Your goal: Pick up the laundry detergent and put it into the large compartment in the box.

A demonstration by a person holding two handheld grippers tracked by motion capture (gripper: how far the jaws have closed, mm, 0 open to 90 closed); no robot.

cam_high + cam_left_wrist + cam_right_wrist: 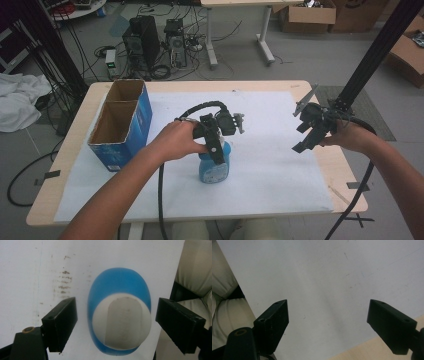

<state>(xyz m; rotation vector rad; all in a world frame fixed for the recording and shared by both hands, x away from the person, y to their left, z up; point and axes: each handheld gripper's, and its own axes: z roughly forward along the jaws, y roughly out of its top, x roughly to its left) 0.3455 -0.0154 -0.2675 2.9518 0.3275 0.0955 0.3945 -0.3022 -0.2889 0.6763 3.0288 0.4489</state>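
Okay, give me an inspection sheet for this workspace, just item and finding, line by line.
Surface: wooden table under a white sheet; faint smudges on the sheet in the left gripper view.
Job's things: blue bottle with a white cap, upright on the sheet.
Clutter: open blue cardboard box, two compartments, at the left.
Grippers: left gripper open, above the bottle, jaws either side of the cap, not touching; right gripper open over the sheet.
Cables: black cable trails off the near edge.
Surroundings: computer towers, cardboard boxes, white cloth on the floor.

I note a blue bottle [119,285] with white cap [121,321]. Box [121,125]: blue outside, brown cardboard inside. White sheet [270,165], brownish smudges, over pale wood desk [350,172]. Both grippers' jaws are black.
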